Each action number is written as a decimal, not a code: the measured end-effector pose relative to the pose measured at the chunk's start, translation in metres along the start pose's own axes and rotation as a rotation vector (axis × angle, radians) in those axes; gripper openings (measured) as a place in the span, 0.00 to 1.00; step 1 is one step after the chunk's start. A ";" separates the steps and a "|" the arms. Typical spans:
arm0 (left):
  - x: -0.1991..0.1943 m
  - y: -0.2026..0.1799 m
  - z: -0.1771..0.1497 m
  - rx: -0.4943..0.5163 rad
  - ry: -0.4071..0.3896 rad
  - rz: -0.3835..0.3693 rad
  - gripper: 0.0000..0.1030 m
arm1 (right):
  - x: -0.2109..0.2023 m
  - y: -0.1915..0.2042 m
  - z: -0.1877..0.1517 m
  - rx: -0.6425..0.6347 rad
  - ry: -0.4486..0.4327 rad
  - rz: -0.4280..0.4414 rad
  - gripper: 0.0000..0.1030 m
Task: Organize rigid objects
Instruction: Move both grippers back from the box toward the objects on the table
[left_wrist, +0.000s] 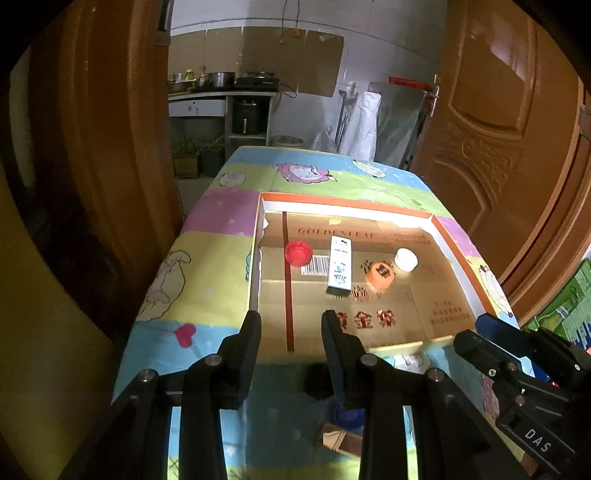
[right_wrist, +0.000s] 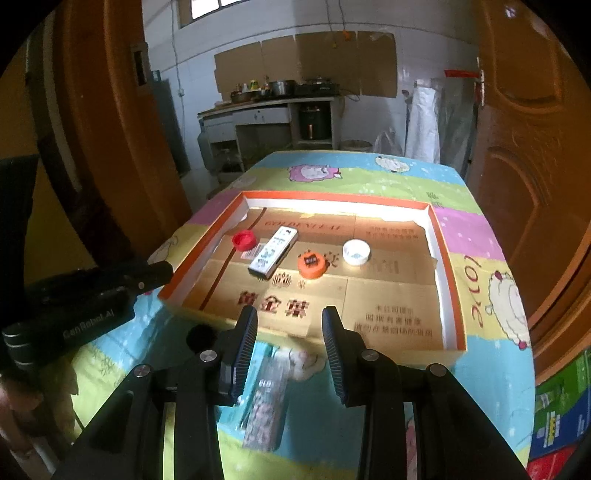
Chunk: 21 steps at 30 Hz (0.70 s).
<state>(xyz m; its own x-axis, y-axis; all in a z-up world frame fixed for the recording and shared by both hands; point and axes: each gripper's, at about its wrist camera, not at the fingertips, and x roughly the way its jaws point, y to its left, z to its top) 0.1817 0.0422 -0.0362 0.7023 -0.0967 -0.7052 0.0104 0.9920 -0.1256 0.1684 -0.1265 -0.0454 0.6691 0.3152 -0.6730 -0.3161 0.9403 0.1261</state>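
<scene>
A shallow cardboard tray (left_wrist: 347, 201) (right_wrist: 332, 195) with an orange rim lies on the cartoon-print tablecloth. In it sit a red cap (left_wrist: 298, 253) (right_wrist: 244, 240), a white printed box (left_wrist: 340, 267) (right_wrist: 273, 253), an orange cap (left_wrist: 380, 275) (right_wrist: 312, 264) and a white cap (left_wrist: 405, 259) (right_wrist: 355, 252). My left gripper (left_wrist: 290, 321) hovers open over the tray's near edge, with nothing between its fingers. My right gripper (right_wrist: 290, 317) is open and empty too, above a patterned flat box (right_wrist: 266, 406) on the cloth in front of the tray.
On the cloth in front of the tray lie a black cap (right_wrist: 201, 338) (left_wrist: 319, 384), a blue cap (left_wrist: 347, 413) and a small brown box (left_wrist: 340, 439). Wooden doors stand on both sides. A kitchen counter runs along the back wall. Green cartons stand at the lower right.
</scene>
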 end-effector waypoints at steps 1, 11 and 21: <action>0.000 0.000 0.000 0.000 0.000 -0.001 0.33 | -0.002 0.001 -0.003 0.002 0.002 0.001 0.36; -0.018 0.001 -0.037 -0.017 0.012 -0.016 0.33 | -0.014 0.012 -0.028 -0.009 0.020 0.014 0.36; -0.032 -0.023 -0.076 -0.052 -0.009 -0.043 0.33 | -0.027 0.013 -0.045 0.002 0.014 0.042 0.36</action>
<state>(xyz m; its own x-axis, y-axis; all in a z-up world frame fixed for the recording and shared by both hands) 0.1046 0.0166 -0.0636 0.7087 -0.1385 -0.6918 0.0038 0.9813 -0.1926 0.1160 -0.1290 -0.0579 0.6460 0.3522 -0.6773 -0.3421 0.9267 0.1556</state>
